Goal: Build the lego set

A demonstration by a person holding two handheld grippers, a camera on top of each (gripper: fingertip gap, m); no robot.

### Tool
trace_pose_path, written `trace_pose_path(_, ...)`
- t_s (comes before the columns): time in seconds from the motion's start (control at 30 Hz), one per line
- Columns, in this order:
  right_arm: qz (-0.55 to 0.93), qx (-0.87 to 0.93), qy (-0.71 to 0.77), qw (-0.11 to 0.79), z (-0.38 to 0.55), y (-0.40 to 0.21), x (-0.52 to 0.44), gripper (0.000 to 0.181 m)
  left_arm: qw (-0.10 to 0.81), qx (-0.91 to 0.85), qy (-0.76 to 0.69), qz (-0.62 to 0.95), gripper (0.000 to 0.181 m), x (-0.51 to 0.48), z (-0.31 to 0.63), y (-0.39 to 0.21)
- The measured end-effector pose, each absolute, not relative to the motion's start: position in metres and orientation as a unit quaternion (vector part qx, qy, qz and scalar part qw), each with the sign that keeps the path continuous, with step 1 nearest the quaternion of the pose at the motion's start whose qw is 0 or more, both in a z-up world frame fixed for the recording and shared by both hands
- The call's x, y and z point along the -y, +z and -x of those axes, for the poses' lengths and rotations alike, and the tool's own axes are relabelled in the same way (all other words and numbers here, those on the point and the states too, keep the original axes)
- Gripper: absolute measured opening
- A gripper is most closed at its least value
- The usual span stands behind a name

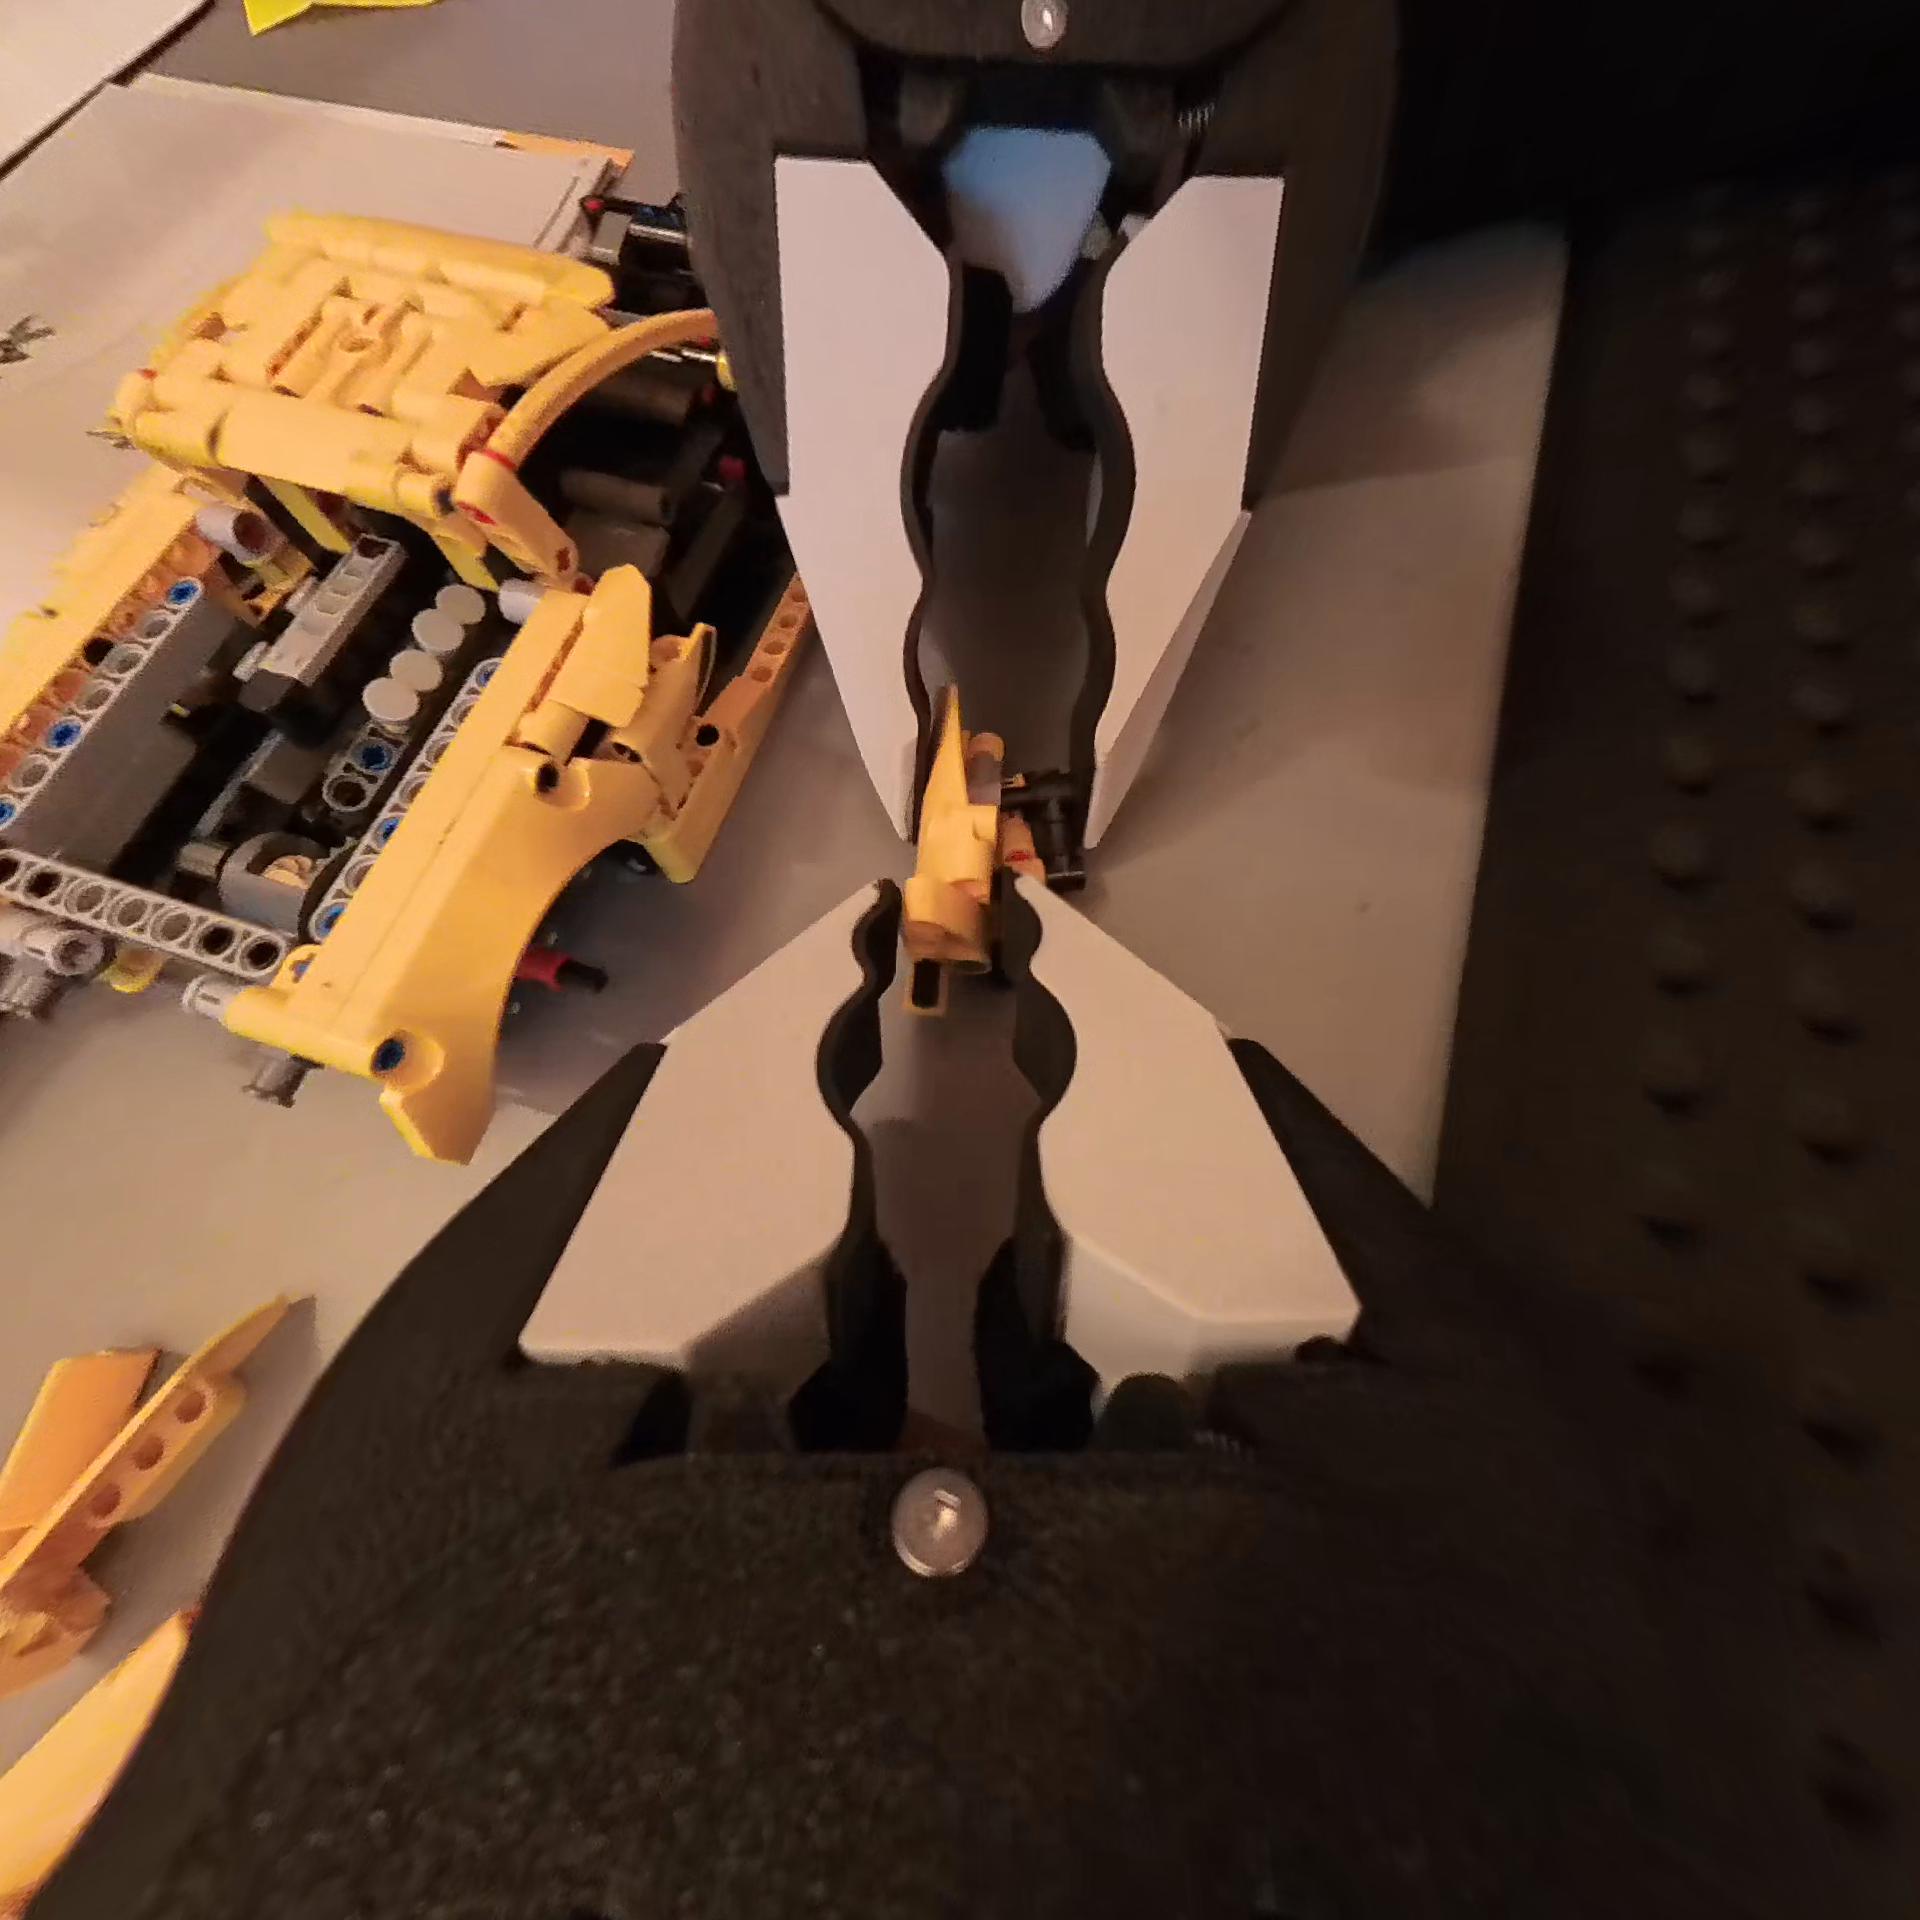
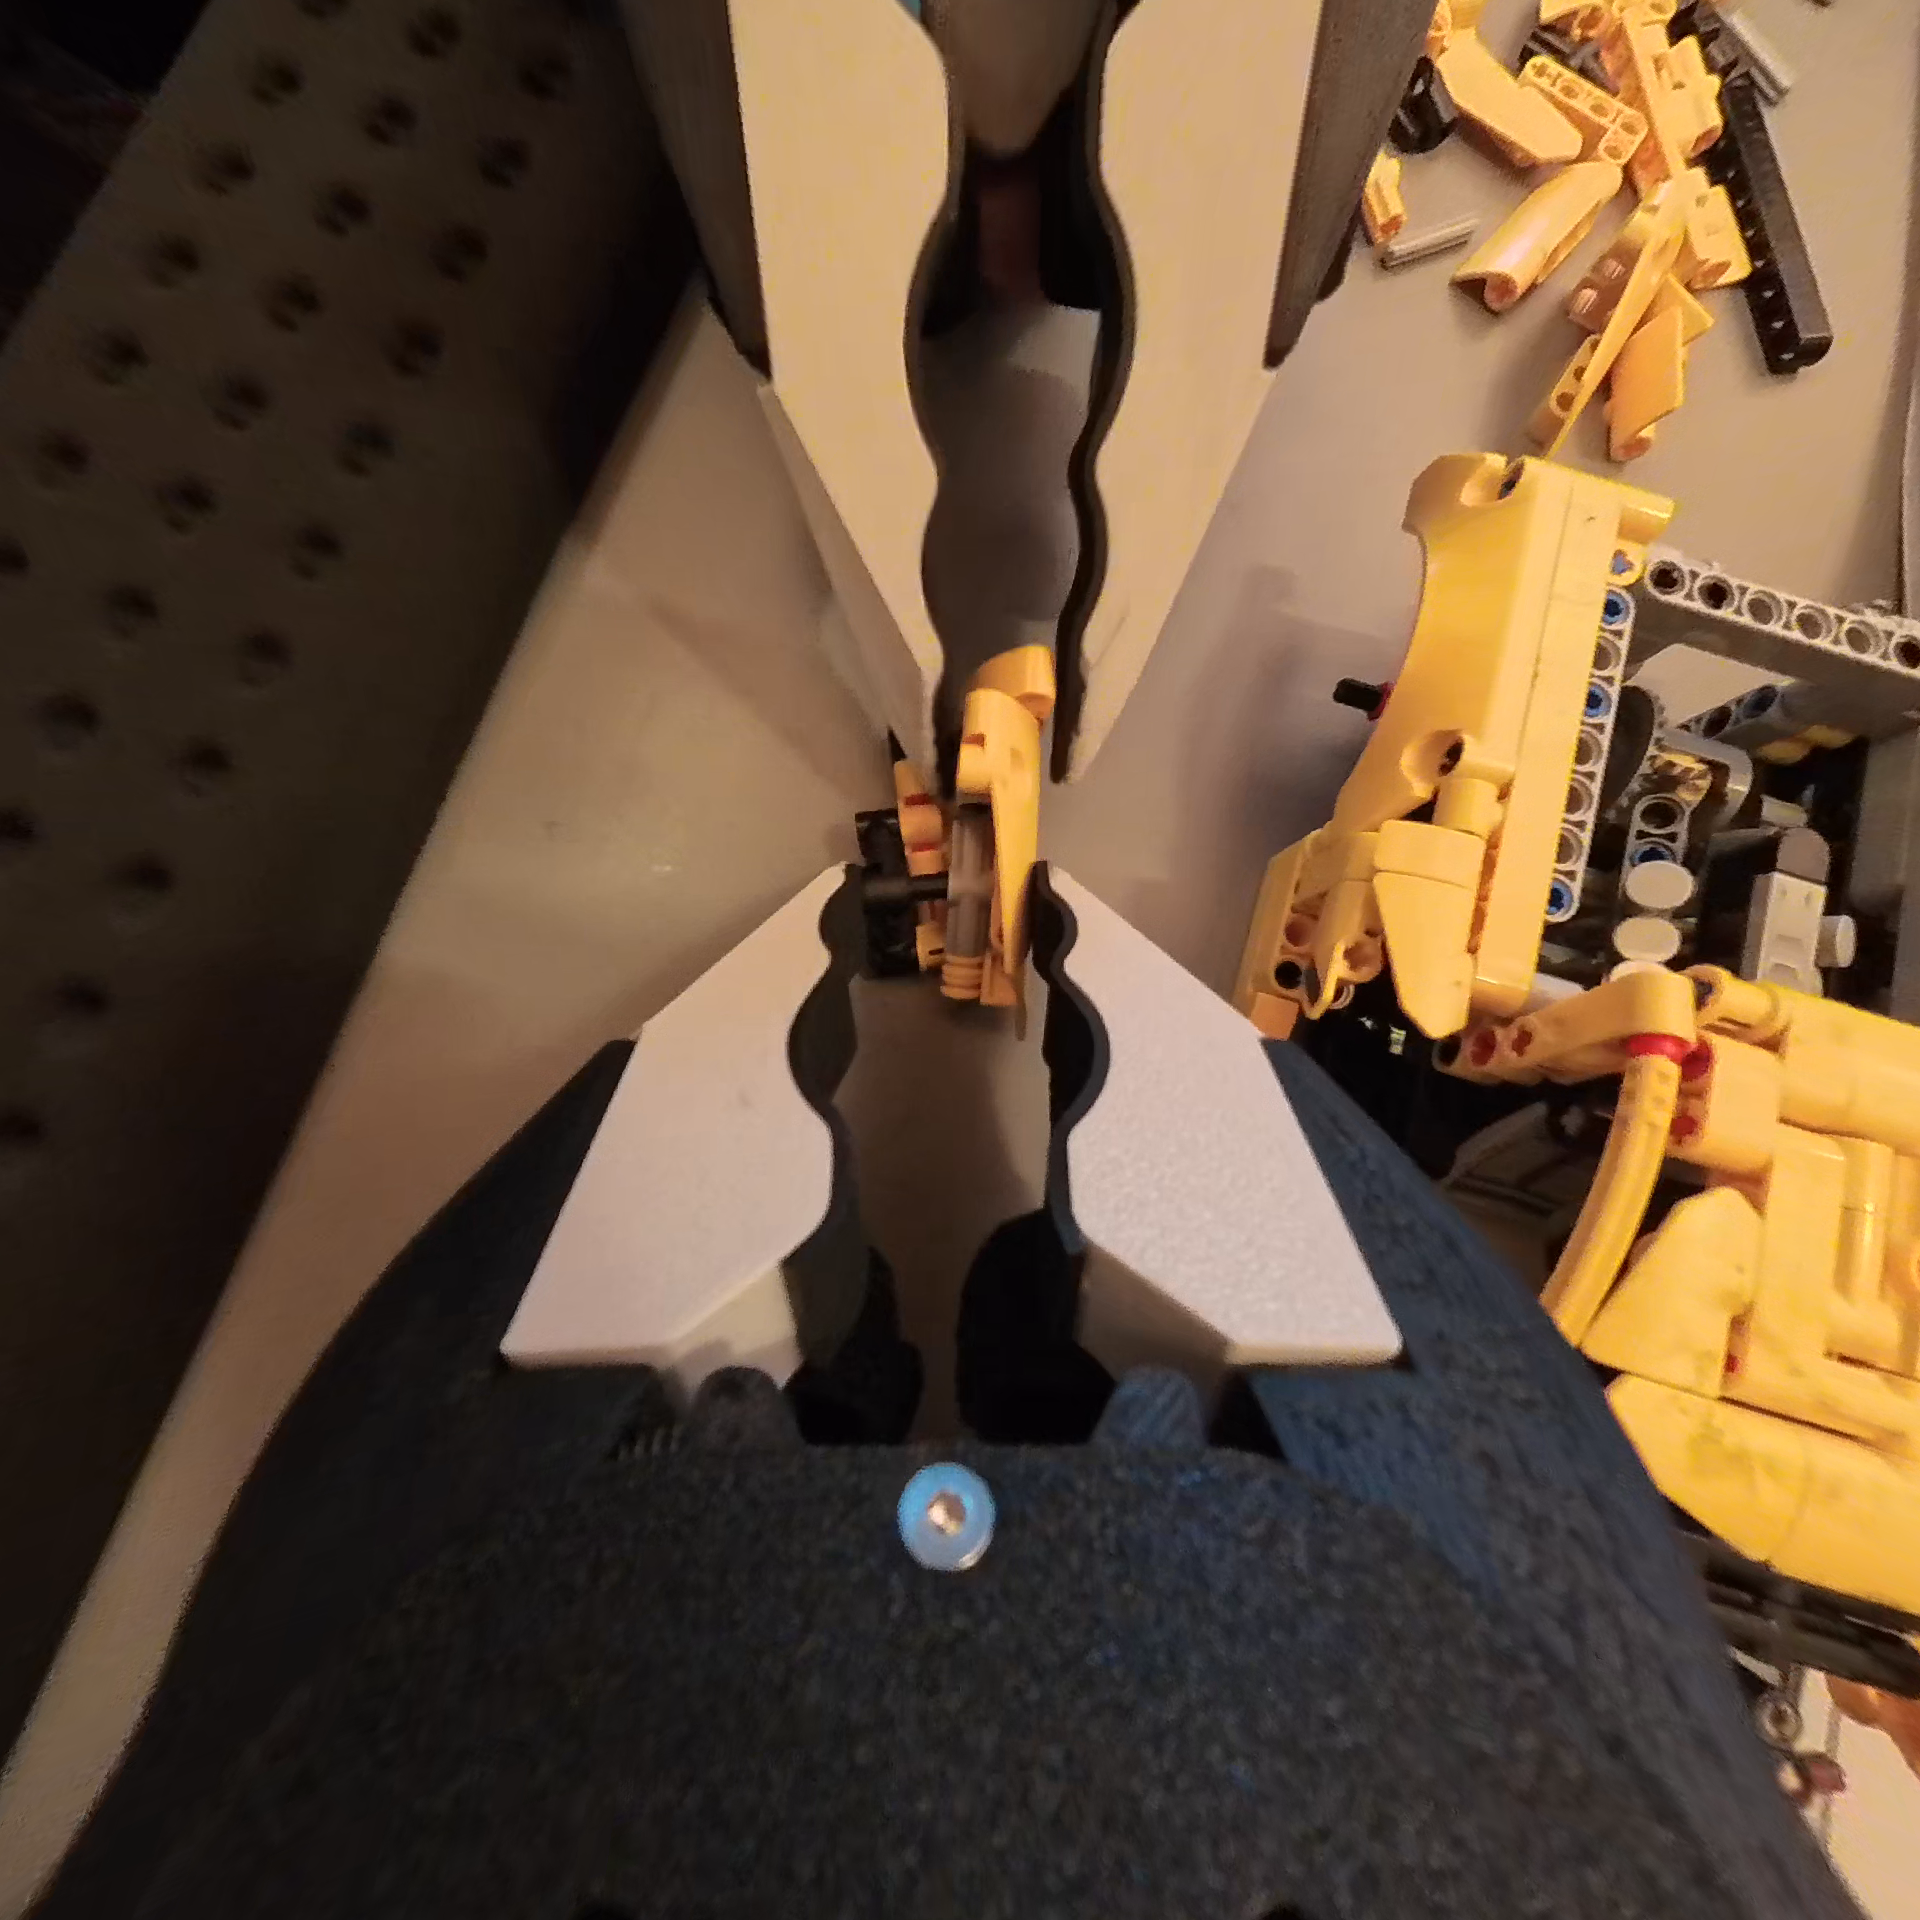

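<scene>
We see a pale grey tabletop point(image 1: 1278, 956) under warm, dim light — beside it, a dark perforated panel point(image 1: 1714, 935) in shadow.

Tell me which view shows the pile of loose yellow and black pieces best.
The right wrist view: the pile of loose pieces lies in plain sight at top right, beyond the yellow car model. The left wrist view shows none of that pile, only a few separate yellow panels at its lower left edge.
</scene>
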State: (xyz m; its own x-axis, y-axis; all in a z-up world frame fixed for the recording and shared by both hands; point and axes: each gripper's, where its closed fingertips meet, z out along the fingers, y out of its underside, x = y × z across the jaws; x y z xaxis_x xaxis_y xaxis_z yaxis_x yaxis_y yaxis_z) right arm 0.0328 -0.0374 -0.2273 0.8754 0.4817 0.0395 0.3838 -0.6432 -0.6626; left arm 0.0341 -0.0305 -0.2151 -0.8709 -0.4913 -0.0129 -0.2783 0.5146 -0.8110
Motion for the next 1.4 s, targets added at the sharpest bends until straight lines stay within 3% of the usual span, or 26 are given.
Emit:
trace_pose_path(0.33, 0.911, 0.213, 0.088, 0.341, -0.0343, -0.2277, 0.0376, 0.036, 0.122, -0.864, -0.443, 0.207, 0.015, 0.0313, -0.0313, -0.212)
trace_pose_path(0.97, 0.906, 0.248, 0.085, 0.333, -0.0274, -0.227, 0.0381, 0.031, 0.132, -0.87, -0.437, 0.185, 0.015, 0.0319, -0.0275, -0.2123)
trace_pose_path(1.13, 0.914, 0.216, 0.097, 0.328, -0.0314, -0.2266, 0.0356, 0.032, 0.192, -0.876, -0.411, 0.161, 0.015, 0.032, -0.0317, -0.2117)
trace_pose_path(1.4, 0.915, 0.195, 0.107, 0.337, -0.0341, -0.2235, 0.0354, 0.034, 0.164, -0.865, -0.436, 0.184, 0.015, 0.0288, -0.0325, -0.2048)
